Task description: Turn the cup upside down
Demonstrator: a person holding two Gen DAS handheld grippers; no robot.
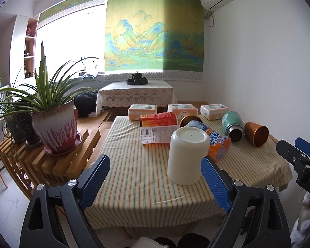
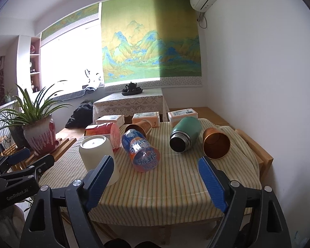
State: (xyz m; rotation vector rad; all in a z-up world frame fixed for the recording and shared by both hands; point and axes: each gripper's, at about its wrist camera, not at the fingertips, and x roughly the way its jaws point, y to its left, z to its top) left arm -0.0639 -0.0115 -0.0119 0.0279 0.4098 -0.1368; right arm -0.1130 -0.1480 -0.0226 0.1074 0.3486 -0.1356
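A cream white cup (image 1: pixel 187 155) stands upside down, base up, on the striped tablecloth (image 1: pixel 138 177) near the table's front. It also shows in the right wrist view (image 2: pixel 97 155) at the left. My left gripper (image 1: pixel 155 169) is open and empty, its blue fingers (image 1: pixel 214 181) wide apart; the right finger is just beside the cup's lower right, apart from it. My right gripper (image 2: pixel 155 169) is open and empty over the front middle of the table. Its left finger (image 2: pixel 100 175) overlaps the cup in view.
An orange-blue plastic cup (image 2: pixel 141 150), a green flask (image 2: pixel 186 136) and two copper cups (image 2: pixel 216 143) (image 2: pixel 139 127) lie on their sides. An orange carton (image 1: pixel 159 127) and three tissue packs (image 1: pixel 183 109) sit behind. Potted plants (image 1: pixel 53 128) stand on a slatted wooden stand at left.
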